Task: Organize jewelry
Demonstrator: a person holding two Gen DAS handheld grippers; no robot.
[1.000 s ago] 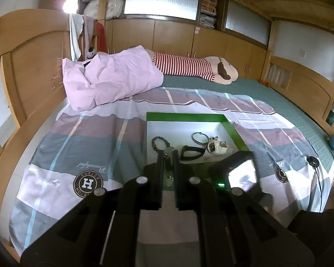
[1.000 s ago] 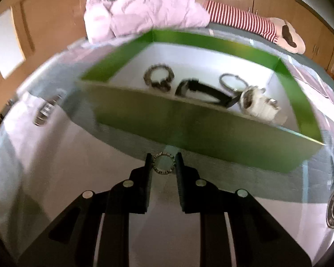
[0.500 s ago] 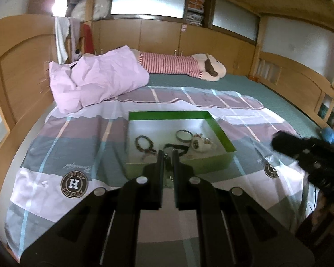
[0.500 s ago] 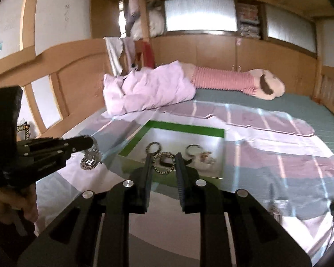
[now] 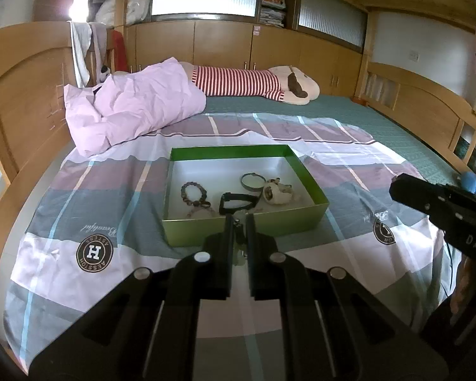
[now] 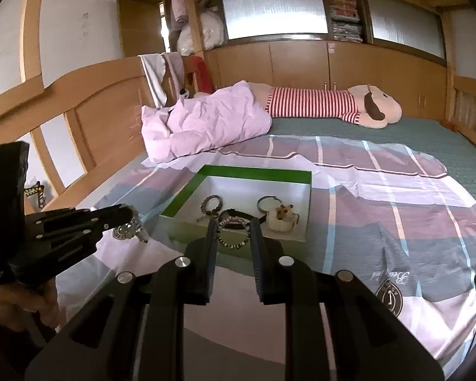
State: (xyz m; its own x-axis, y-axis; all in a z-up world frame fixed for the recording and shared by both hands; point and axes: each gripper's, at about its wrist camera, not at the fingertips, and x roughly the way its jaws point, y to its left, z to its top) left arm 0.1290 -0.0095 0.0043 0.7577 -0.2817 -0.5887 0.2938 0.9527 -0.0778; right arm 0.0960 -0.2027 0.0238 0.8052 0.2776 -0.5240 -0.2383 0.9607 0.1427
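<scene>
Right wrist view shows my right tongs (image 6: 232,233) closed on a beaded bracelet (image 6: 233,234), a ring of small light and dark beads pinched between the two black fingers. It hangs in the air just in front of the green box (image 6: 187,234), above the near wall.

My left tongs (image 5: 239,224) are nearly closed too, with only a thin gap. Something small and shiny sits in that gap, and a pale bit dangles below, but I cannot tell what it is. They hover over the near wall of the box (image 5: 244,228).

Inside the box, on its white floor, I see a brown bead bracelet (image 5: 192,194) at the left, a black strap (image 5: 238,201) in the middle, a thin bangle (image 5: 252,181) behind it, and a white watch (image 5: 277,192) at the right, touching the bangle.

The box sits on a striped sheet (image 5: 95,190) spread over the bed. A round badge (image 5: 94,251) on the sheet has a big "H" and the letters "AESSION" around it, upside down to me. Curly writing (image 5: 99,229) beside it looks like "Beautiful".

A hand (image 6: 25,304) holds the left tool low at the left of the right wrist view, pointing toward the box. In the left wrist view the right tool (image 5: 441,209) reaches in from the right, with "DAS" printed on it.

Farther back lie a pink pillow (image 5: 136,104) and a striped plush toy (image 5: 257,84).
</scene>
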